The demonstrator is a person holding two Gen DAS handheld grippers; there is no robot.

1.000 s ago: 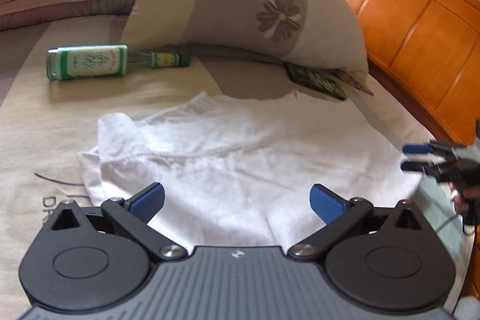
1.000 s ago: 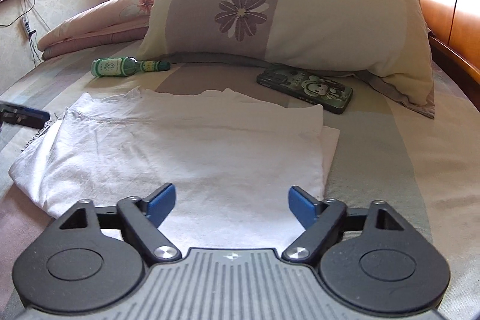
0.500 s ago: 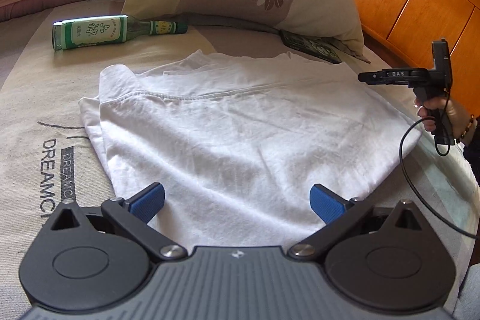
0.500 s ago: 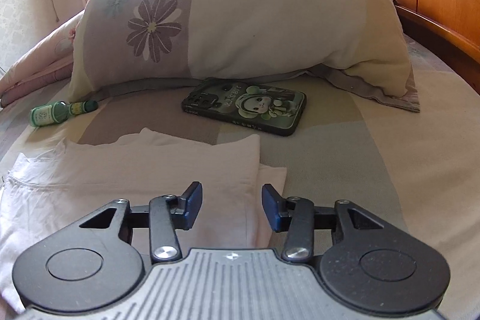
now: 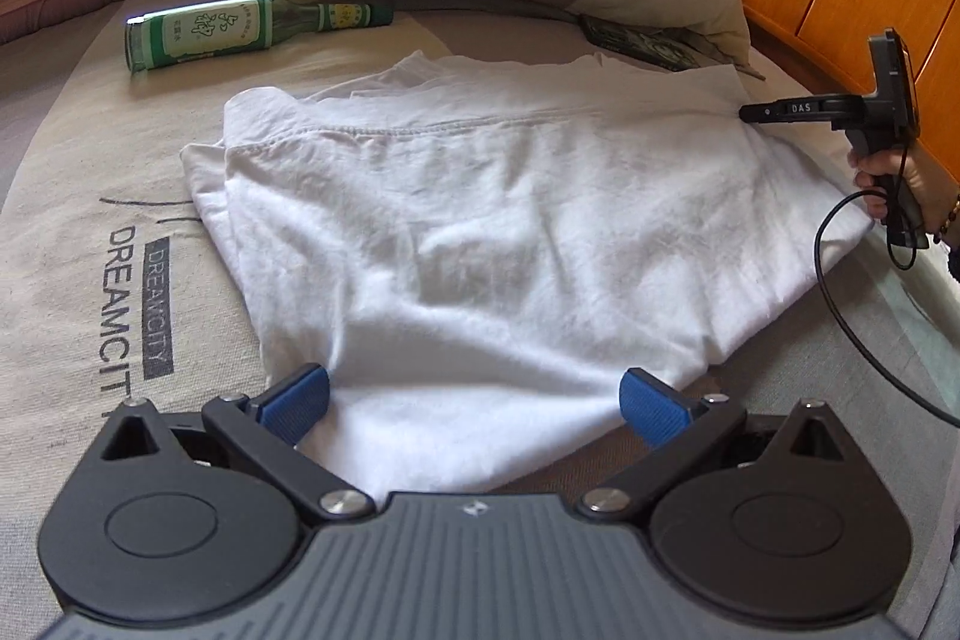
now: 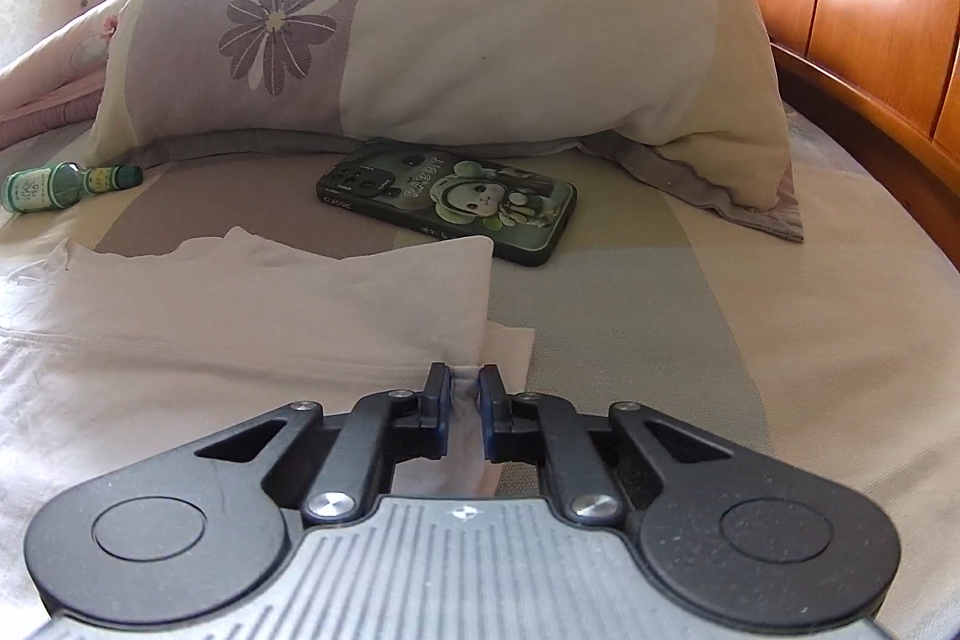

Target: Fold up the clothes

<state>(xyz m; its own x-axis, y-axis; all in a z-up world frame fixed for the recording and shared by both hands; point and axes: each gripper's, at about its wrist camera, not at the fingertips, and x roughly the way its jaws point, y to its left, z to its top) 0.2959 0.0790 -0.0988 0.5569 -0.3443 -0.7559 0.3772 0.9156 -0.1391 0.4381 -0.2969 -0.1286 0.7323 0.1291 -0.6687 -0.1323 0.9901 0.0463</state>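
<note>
Cloth (image 5: 510, 232), white and creased, lies folded in layers on the bed (image 5: 78, 172), with a stitched hem running across its far part and a thinner layer peeking out at the right edge. The right gripper (image 6: 463, 403) sits at that right edge, its jaws closing with a pinch of the white fabric between the pads. The left gripper (image 5: 474, 397) hovers over the near corner with its blue pads wide apart, the fabric lying between them but not pressed. The right gripper's side reads "DAS" in the left wrist view. The bed cover is printed "DREAMCITY". A green bottle (image 5: 240, 31) lies beyond the cloth; its label is unreadable. A phone (image 6: 447, 199) marked "CLASSIC" rests by the pillow (image 6: 444, 22).
</note>
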